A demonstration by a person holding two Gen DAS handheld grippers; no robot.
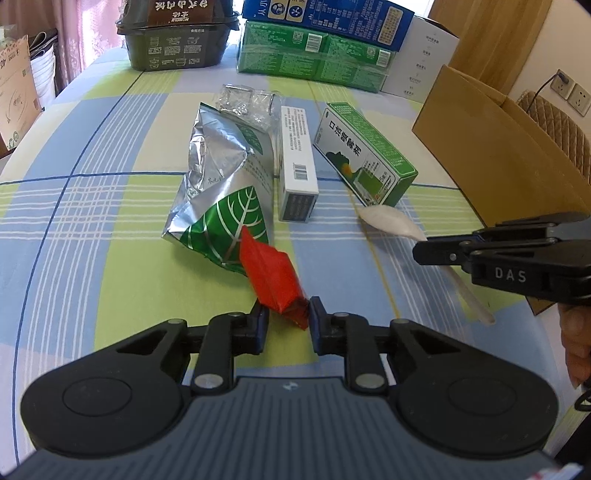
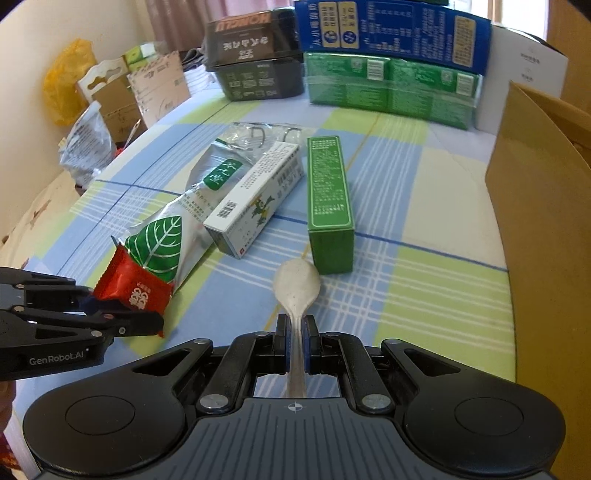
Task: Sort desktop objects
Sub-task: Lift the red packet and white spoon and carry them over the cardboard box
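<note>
The left gripper has its jaws clenched on the near end of a red snack packet, which rises off the checked bench cloth and leans against the lower corner of a silver foil pouch with a green leaf print. The right gripper has its jaws clenched on the handle of a white plastic spoon; the bowl of the spoon points away from the camera and lies just in front of the near end of a green carton. Between the pouch and the green carton lies a white medicine box, angled, with its barcode face up. Behind these, a crumpled clear plastic wrapper rests on the cloth, touching the far end of the pouch. At the far edge of the bench stand a dark food container, a blue carton stacked on a green shrink-wrapped pack, and a white box. An open brown cardboard box stands at the right side.
</note>
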